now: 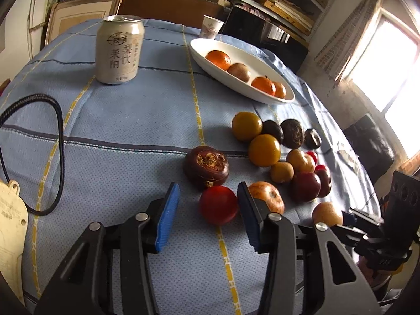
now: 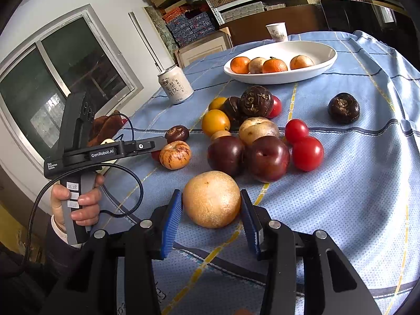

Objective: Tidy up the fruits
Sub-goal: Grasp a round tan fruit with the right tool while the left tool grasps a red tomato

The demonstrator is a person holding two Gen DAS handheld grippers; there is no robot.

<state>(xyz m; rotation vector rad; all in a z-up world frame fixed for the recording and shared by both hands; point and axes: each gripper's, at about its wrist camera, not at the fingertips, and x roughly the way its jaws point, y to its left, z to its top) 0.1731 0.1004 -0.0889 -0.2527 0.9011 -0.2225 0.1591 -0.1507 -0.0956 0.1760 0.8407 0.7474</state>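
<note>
The left gripper (image 1: 208, 211) has its jaws released around a red tomato (image 1: 218, 204): one pad touches it, the other stands clear. The right gripper (image 2: 211, 214) is grasping a tan round fruit (image 2: 212, 199) on the counter (image 2: 354, 210). Closing left could nudge the striped apple (image 1: 267, 198) just beside it, or roll the tomato. The white dish (image 2: 309, 72) holds 4 fruits. Beyond stand 1 can (image 1: 119, 50) and 1 paper cup (image 2: 277, 32).
</note>
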